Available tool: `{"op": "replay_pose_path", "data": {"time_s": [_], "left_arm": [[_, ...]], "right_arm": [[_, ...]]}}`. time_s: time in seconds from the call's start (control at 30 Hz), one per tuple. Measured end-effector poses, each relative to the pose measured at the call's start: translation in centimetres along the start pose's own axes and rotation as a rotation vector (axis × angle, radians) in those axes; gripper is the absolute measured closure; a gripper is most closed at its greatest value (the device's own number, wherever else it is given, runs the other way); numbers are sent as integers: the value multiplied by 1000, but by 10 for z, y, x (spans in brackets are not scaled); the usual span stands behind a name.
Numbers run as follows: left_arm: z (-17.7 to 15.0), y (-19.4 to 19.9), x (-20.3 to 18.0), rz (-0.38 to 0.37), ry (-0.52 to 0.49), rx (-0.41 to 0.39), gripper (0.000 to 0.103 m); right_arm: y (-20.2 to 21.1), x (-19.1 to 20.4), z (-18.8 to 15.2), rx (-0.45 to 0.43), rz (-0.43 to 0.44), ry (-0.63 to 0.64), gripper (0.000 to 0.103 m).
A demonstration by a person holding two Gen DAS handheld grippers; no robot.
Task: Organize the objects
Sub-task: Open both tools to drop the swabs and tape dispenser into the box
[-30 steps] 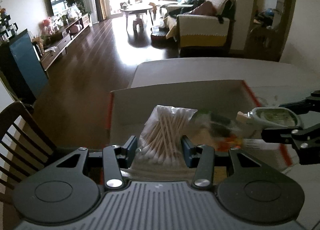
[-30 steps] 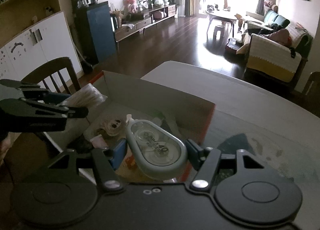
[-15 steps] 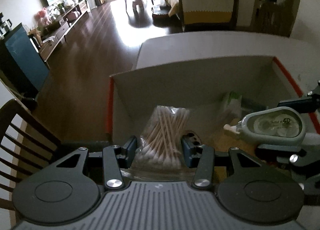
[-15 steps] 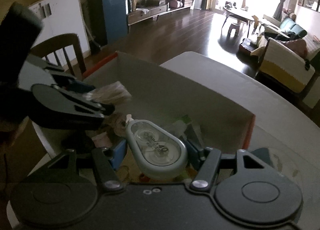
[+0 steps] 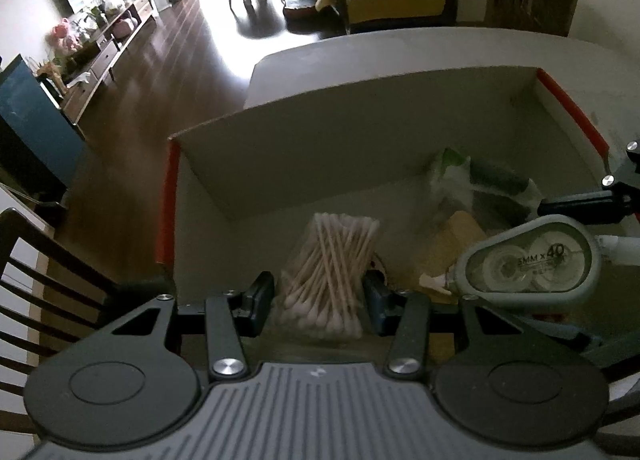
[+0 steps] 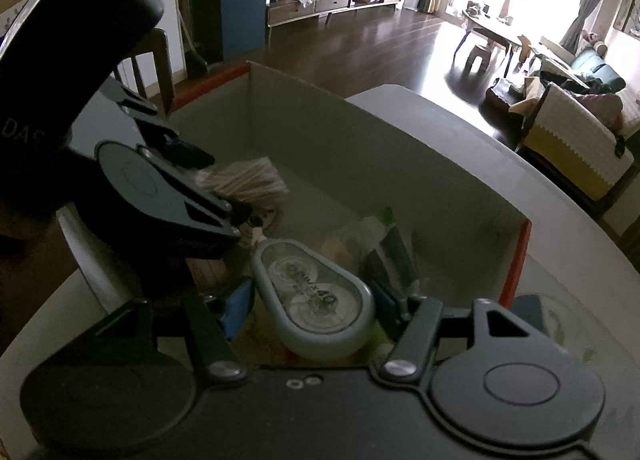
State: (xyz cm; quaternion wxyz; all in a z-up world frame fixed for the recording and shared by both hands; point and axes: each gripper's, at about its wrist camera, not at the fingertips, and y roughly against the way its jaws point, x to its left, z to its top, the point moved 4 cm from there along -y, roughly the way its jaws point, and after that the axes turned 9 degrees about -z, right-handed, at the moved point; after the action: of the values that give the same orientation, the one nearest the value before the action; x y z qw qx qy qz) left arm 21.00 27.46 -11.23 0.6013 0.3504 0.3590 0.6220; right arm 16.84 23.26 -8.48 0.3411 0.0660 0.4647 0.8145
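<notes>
Fingers grip swabs lengthwise forward.

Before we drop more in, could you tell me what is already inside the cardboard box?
Inside the cardboard box lie a green-and-white packet and a tan flat item. The cotton swabs and correction tape, both gripped above, cover the rest.

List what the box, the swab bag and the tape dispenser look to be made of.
Box: likely cardboard, with matte grey walls, thin folded edges and a red outer face.
Swab bag: thin clear plastic film, glossy; the sticks inside look like pale wood or paper with cotton tips.
Tape dispenser: hard plastic, with a matte grey shell and a clear window showing the reels.
</notes>
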Motion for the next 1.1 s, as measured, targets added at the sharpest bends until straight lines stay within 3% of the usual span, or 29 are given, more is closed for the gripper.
{"op": "replay_pose_path", "data": {"time_s": [0.17,0.37,0.6,1.0,1.1], "left_arm": [[0,0,0,-17,22,12,55],[-8,5,-4,-33,19,-2,41],[-14,22,-6,-39,52,-68,29],[-23,74,-15,-79,85,-215,28],[-27,87,-16,-69,79,-263,22]], "right_arm": [[5,-5,0,0,26,-33,39],[16,-16,5,-16,38,-48,35],[35,-32,-2,-62,76,-104,27],[76,-56,-10,-163,121,-170,22],[88,-59,-14,-192,130,-183,21]]}}
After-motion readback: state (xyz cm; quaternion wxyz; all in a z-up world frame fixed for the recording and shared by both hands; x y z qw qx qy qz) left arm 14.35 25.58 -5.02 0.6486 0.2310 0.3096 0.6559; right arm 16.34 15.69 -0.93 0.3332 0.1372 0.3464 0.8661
